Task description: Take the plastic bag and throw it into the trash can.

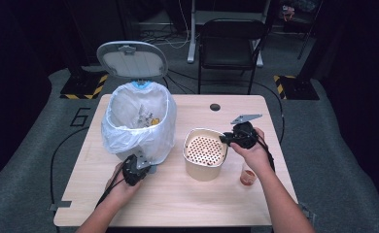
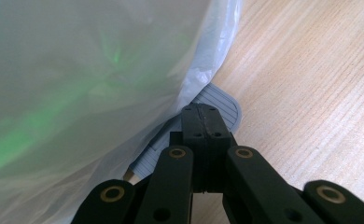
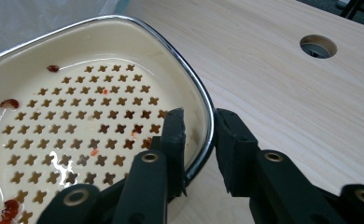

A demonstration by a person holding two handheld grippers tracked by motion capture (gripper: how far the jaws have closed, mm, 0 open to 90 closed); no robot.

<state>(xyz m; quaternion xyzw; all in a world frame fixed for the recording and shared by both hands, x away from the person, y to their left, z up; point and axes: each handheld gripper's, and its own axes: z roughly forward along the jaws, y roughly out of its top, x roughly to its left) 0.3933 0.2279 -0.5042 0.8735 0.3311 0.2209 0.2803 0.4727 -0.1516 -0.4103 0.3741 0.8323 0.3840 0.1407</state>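
A: From the high view, where does the strainer pot (image 1: 205, 153) sit?

B: On the surface (image 1: 178, 204), with the right hand-held gripper (image 1: 225, 139) at its far right rim. Beyond the pot from that gripper stands the bagged bin (image 1: 138, 124), lid up; back toward the person's wrist is a small cup (image 1: 248, 176). The left hand-held gripper (image 1: 140, 171) rests at the foot of the bin.

A: And the left gripper view?

B: The jaws are fully together with nothing between them, tips resting on the grey ribbed pedal (image 2: 220, 100), the plastic bag (image 2: 87, 84) bulging just above them.

A: The right gripper view?

B: The jaws straddle the pot's metal-edged rim (image 3: 208, 112), one inside, one outside. They stand narrow, though a sliver of gap shows on the outer side, so I would not call it a firm pinch.

A: How will it handle?

B: I judge it stiff and rather heavy, glossy and wet with red smears, so slippery. The rim is the only hold. Lifted by one edge it should tilt. Open room lies to the gripper's right; the cup and the bin crowd the other sides.
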